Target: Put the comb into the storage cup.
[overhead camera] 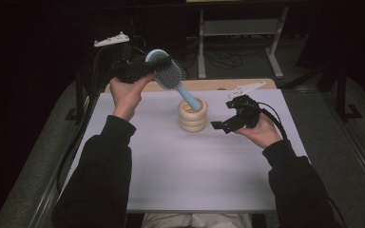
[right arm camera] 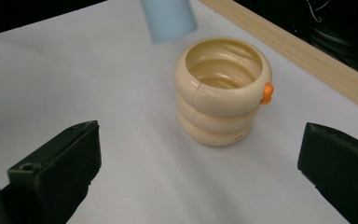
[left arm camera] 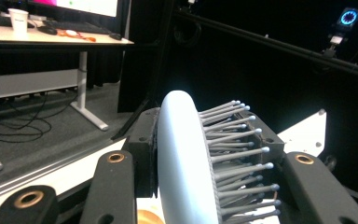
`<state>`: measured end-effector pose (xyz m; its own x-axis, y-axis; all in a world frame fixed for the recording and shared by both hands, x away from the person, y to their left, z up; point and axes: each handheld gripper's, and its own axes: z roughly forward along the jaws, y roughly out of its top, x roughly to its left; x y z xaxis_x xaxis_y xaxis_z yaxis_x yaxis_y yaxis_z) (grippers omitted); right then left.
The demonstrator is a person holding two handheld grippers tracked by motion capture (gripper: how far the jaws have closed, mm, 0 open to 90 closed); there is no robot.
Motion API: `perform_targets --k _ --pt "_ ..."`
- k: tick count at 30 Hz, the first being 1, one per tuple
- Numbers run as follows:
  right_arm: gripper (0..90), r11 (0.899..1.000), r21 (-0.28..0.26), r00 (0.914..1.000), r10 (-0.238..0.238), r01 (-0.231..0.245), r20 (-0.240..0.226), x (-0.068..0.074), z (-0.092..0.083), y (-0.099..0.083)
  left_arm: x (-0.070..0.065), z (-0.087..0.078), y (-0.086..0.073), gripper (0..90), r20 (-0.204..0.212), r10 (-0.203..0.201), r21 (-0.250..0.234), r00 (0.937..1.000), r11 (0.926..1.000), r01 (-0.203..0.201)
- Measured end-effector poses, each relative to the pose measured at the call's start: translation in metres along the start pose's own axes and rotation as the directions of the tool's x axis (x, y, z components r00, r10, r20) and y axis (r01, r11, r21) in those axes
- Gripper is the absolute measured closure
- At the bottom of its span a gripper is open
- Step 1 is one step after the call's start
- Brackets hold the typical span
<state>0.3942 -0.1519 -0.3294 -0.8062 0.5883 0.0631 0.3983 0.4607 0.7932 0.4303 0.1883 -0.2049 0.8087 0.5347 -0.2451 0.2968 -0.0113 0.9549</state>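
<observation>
Landmark: the cream ringed holder [overhead camera: 193, 115] stood upright on the white table top [overhead camera: 180, 166], a stack of three rounded rings with an open mouth; every place below is given from it.
Holder detail: in the right gripper view a small orange bead [right arm camera: 267, 93] sat on the outside of the top ring, at the holder's [right arm camera: 223, 91] right, and the inside looked hollow.
Hairbrush: the pale blue hairbrush [overhead camera: 168, 76] was tilted, its bristled head up and to the left of the holder, its handle slanting down to the holder's mouth; the handle end [right arm camera: 168, 18] hung just above and behind the rim, apart from it.
Left gripper: the left gripper [overhead camera: 138, 66] was up and to the left of the holder, jaws pinched on the brush head [left arm camera: 186, 163], one against the smooth back, the other on the bristle side.
Right gripper: the right gripper [overhead camera: 225, 124] was just right of the holder, near the table top, jaws spread wide with nothing between them, pointing at the holder.
Wooden edge: a pale wooden strip [right arm camera: 303, 51] ran behind the holder along the far side of the table top.
</observation>
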Motion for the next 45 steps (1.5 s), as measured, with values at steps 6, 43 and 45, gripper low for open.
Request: perform_targets --k 6,43,45 --pt "0.0 1.0 -0.019 0.9998 0.017 -0.017 0.007 -0.001 -0.007 -0.015 0.006 0.004 0.011 54.9 -0.03 0.022 -0.018 0.9993 0.9996 -0.023" --pt "0.0 0.992 -0.068 0.9939 0.105 -0.102 0.035 -0.004 -0.035 -0.096 0.035 0.039 -0.006 54.5 -0.076 0.074 0.039 0.9943 0.9967 -0.071" --pt "0.0 0.991 -0.08 0.9932 0.11 -0.107 0.036 -0.004 -0.038 -0.099 0.036 0.041 -0.009 54.6 -0.074 0.073 0.046 0.9945 0.9965 -0.07"
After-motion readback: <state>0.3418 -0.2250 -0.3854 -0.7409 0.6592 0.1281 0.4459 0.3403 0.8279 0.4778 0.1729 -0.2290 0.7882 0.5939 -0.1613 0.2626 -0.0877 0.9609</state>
